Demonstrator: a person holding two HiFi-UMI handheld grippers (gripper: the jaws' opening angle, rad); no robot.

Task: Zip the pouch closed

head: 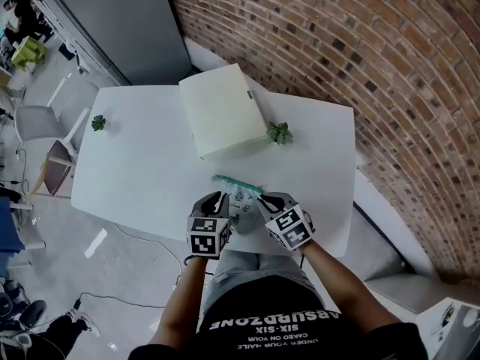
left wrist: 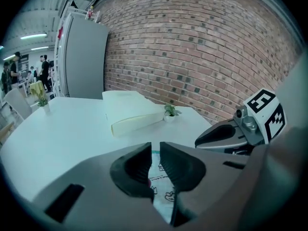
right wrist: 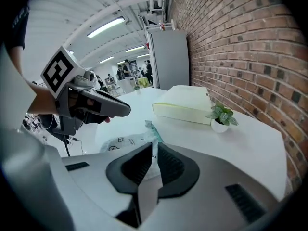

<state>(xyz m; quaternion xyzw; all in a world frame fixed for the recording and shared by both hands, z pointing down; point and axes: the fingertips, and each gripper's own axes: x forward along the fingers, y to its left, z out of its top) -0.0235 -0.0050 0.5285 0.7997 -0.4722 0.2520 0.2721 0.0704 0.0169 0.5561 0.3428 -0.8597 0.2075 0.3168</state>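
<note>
Legibly, only shirt [head: 270,306] reads ABSURDZONE; left gripper [head: 220,199], right gripper [head: 265,202] pinch pouch [head: 241,201]

The pouch [head: 240,199] is being held at the near edge of the table [head: 142,171], with the left gripper [head: 218,198] gripping its left side and the right gripper [head: 264,201] its right. Behind it a box [head: 221,109] is lying, with a small plant [head: 279,133] standing just beside its right corner. A second plant [head: 98,122] is standing near the table's left edge.

Left tongs [head: 218,199] and right tongs [head: 264,200] at pouch [head: 241,202], white table [head: 150,163].
</note>
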